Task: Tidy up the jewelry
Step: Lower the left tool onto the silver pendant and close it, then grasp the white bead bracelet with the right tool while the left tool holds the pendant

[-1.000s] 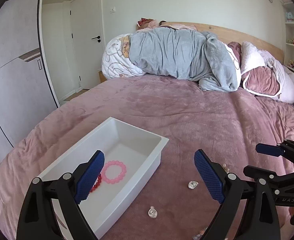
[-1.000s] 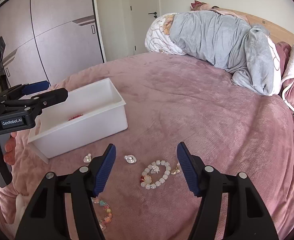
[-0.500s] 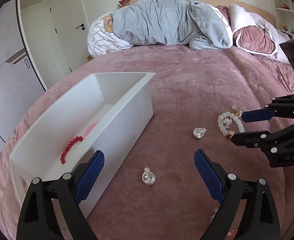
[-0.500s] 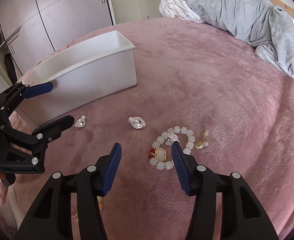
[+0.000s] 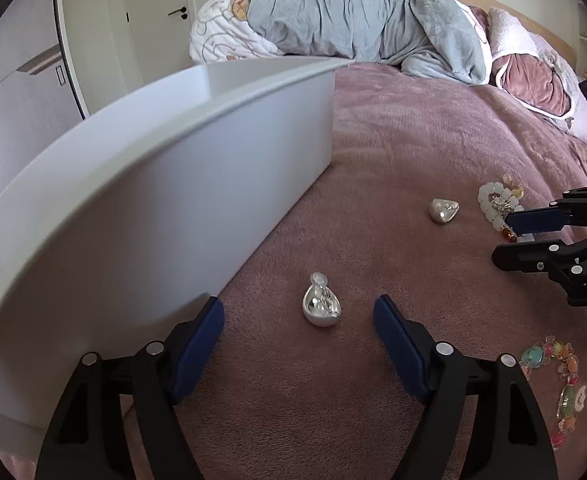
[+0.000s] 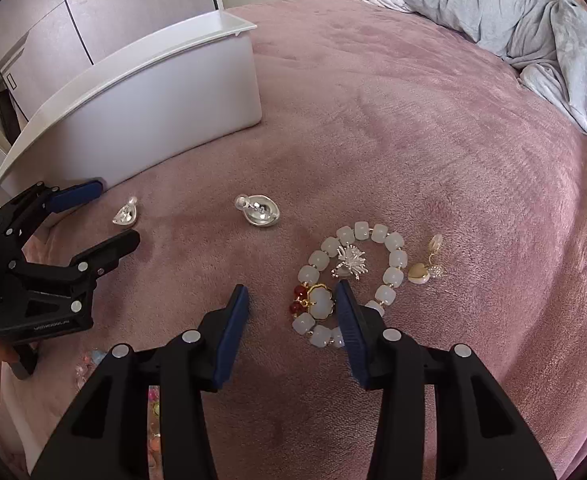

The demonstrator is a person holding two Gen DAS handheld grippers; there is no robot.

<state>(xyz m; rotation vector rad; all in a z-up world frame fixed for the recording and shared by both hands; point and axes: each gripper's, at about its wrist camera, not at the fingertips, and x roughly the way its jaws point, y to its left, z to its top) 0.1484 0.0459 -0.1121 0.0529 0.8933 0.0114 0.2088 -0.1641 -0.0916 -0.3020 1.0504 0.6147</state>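
Now our left gripper (image 5: 298, 312) gapes around a silver earring (image 5: 320, 305) beside the white bin (image 5: 173, 184); our right gripper (image 6: 291, 300) hangs open at the white bead bracelet (image 6: 353, 276) on the bed (image 6: 453, 140).

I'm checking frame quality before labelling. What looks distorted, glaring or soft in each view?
Left wrist view: fisheye bends the white bin rim into an arc, its near end looking soft; the silver pendant ahead of the left claw glints. Right wrist view: the bedspread bulges, the white bead bracelet by the right claw looks sharp.
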